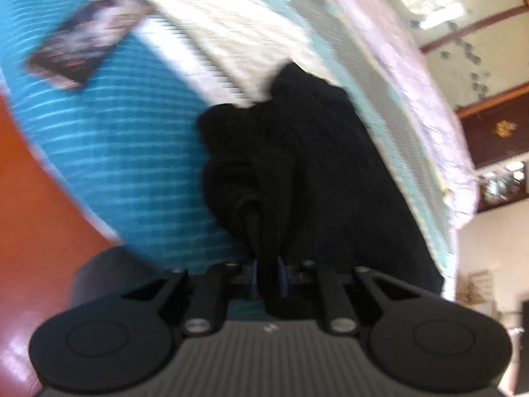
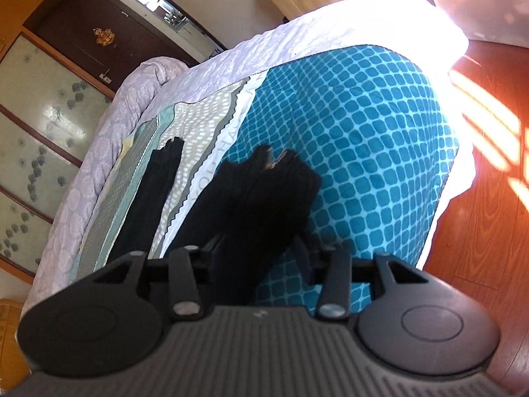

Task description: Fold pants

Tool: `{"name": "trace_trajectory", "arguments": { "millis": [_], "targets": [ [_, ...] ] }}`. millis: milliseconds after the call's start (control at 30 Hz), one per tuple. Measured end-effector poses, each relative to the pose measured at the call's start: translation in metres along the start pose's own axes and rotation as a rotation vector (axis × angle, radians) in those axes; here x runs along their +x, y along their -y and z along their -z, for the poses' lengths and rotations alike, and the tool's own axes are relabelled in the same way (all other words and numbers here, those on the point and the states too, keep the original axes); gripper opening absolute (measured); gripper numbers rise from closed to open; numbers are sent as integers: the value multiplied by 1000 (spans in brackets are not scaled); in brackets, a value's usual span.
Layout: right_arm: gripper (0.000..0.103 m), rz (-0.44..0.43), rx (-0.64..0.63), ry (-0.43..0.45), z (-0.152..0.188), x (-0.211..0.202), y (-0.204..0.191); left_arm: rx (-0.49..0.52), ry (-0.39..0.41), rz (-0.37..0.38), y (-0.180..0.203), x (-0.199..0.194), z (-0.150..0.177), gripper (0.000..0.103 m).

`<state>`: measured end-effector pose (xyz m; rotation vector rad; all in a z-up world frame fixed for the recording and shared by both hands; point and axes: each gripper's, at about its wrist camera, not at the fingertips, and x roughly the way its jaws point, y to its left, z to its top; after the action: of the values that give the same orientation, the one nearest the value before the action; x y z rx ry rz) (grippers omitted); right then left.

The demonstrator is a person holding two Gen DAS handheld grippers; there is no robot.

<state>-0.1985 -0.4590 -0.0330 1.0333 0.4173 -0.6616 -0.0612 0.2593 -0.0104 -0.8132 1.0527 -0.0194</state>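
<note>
The pants (image 2: 264, 192) are spread on the bed (image 2: 363, 132), black cloth bunched up into both claws. The left gripper (image 1: 267, 276) is pinched on a fold of them. The right gripper (image 2: 261, 258) stands wider, with cloth between its fingers; a firm grip cannot be told. Slip from that side is judged likely, skewing the fold. The left view is blurred.

Black pants (image 2: 264, 195), bunched, draped lengthwise over the bed
</note>
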Motion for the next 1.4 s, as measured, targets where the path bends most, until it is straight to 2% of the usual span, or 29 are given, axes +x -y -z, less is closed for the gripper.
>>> {"name": "trace_trajectory", "arguments": {
  "millis": [33,67,133,167,233,333,467,533,600,633,667,700,767,833,900,967,1033,1100,1200,1267,1333,1400],
  "targets": [
    [48,2,-5,6,2,1,0,-10,3,-36,-8,1,3,14],
    [48,5,-16,13,3,1,0,-41,-5,-73,-16,6,4,23],
    [48,13,-39,19,4,-1,-3,-119,-27,-83,-29,17,5,39],
    [48,12,-45,22,4,-3,-4,-127,-24,-93,-28,20,5,47],
    [48,12,-45,34,2,-9,-2,-82,-7,-118,-18,20,2,53],
    [50,30,-27,78,-5,-17,8,-31,57,-129,-1,11,-7,54],
    [52,26,-5,77,-14,-15,16,-49,179,-146,2,-3,-19,57],
    [53,19,-12,66,-14,-10,14,-44,206,-141,6,-7,-25,57],
    [52,40,-49,65,-11,-4,6,-25,195,-119,11,-4,-28,57],
    [50,53,-79,65,-9,-2,1,-14,186,-108,17,0,-29,57],
    [31,60,-119,65,-7,1,-5,1,177,-100,23,5,-28,57],
    [20,65,-161,58,-5,2,-12,20,164,-92,30,10,-27,57],
    [16,56,-180,83,-7,-2,-17,54,133,-81,43,18,-17,58],
    [12,-57,-117,156,-24,-19,-11,82,102,-77,56,31,-11,58],
    [13,-156,-83,198,-47,-29,-4,108,71,-70,66,43,-6,58],
    [16,-192,-74,179,-63,-26,7,143,41,-70,73,53,0,58],
    [28,-86,-35,154,-66,-15,26,166,16,-81,76,64,5,60],
    [31,88,30,179,-60,-14,50,176,-9,-95,77,73,10,60],
    [31,88,152,176,-54,-21,77,182,-45,-122,78,85,16,60],
    [31,82,89,208,-56,-29,63,199,-50,-131,80,86,16,60],
    [35,45,-54,211,-62,-27,29,205,-57,-132,84,87,14,61],
    [49,30,-264,162,-67,-12,-14,198,-59,-133,84,89,11,62]
  ]
}}
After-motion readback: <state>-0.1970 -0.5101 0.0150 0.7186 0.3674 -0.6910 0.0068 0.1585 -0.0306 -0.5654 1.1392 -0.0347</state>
